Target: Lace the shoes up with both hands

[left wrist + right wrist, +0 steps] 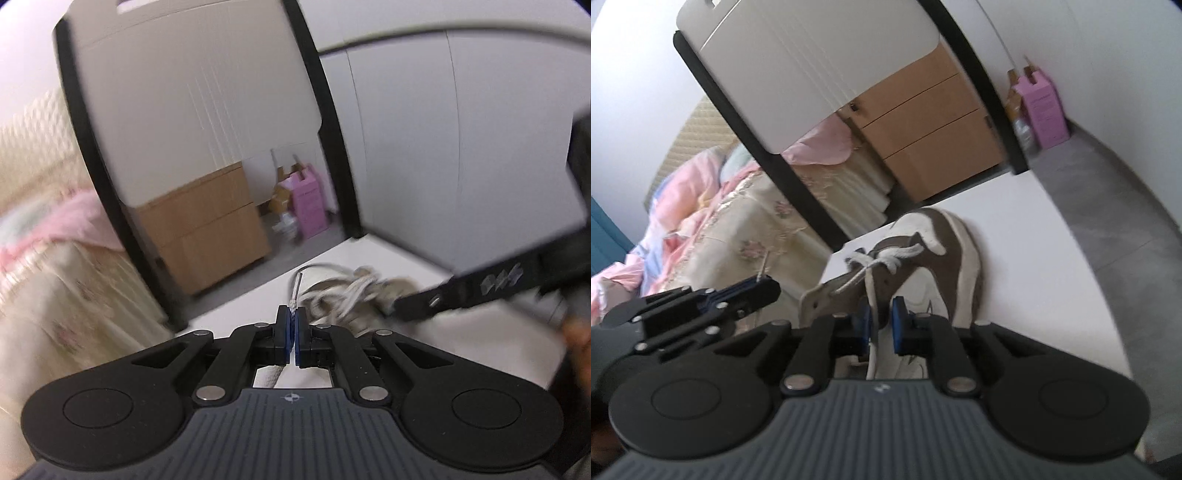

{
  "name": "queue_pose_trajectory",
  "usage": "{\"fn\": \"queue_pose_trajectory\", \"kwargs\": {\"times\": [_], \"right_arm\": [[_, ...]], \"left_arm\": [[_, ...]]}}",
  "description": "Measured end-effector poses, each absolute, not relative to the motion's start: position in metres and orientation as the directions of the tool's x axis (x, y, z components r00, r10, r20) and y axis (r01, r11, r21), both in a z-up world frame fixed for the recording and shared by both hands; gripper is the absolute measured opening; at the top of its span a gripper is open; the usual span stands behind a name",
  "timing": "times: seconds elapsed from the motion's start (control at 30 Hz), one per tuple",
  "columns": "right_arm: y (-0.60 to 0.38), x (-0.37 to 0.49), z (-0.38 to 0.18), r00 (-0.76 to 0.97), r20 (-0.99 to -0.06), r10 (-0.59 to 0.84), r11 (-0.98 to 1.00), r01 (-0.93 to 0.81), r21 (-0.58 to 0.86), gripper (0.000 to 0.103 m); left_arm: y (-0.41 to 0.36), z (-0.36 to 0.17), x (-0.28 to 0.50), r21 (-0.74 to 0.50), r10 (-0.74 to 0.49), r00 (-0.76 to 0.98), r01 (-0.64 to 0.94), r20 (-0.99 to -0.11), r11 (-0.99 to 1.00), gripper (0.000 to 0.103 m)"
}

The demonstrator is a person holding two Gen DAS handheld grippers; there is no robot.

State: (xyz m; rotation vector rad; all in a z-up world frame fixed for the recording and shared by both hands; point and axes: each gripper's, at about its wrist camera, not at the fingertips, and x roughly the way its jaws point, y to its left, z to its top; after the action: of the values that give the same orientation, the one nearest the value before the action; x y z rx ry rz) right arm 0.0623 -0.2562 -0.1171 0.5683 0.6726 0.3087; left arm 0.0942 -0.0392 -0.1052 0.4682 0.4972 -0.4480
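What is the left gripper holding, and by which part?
The left gripper pinches the shoelace just below its tipped end.

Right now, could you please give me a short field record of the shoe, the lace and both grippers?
shoe: brown and white sneaker lying on the white table
lace: white, partly threaded
left gripper: fingers shut on the lace end, tip sticking out
right gripper: fingers apart, a lace strand running between them, not pinched
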Motion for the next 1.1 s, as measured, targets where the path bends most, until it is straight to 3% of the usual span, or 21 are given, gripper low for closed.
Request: {"fn": "queue_pose_trajectory", "kwargs": {"times": [0.27, 0.5, 0.67, 1.1], "right_arm": [[-0.272, 0.06, -0.122, 0.743, -0.443, 0.503, 0.746, -0.113, 0.657, 0.012], [-0.297, 0.049, -0.132, 0.791, -0.396, 0.467, 0.675, -0.03, 0.737, 0.014], [-0.308, 0.048, -0.138, 0.804, -0.369, 0.466, 0.614, 0.007, 0.789, 0.015], [-0.317, 0.052, -0.149, 0.803, -0.335, 0.494, 0.523, 0.034, 0.852, 0.016]], "left_arm": [[-0.037, -0.103, 0.096, 0.332, -0.308, 0.783, 0.535, -0.541, 0.777, 0.003], [-0.066, -0.122, 0.094, 0.467, -0.379, 0.734, 0.662, -0.564, 0.586, 0.003], [-0.079, -0.13, 0.094, 0.474, -0.417, 0.688, 0.718, -0.593, 0.51, 0.003], [-0.108, -0.152, 0.081, 0.59, -0.424, 0.683, 0.729, -0.595, 0.347, 0.002]]}}
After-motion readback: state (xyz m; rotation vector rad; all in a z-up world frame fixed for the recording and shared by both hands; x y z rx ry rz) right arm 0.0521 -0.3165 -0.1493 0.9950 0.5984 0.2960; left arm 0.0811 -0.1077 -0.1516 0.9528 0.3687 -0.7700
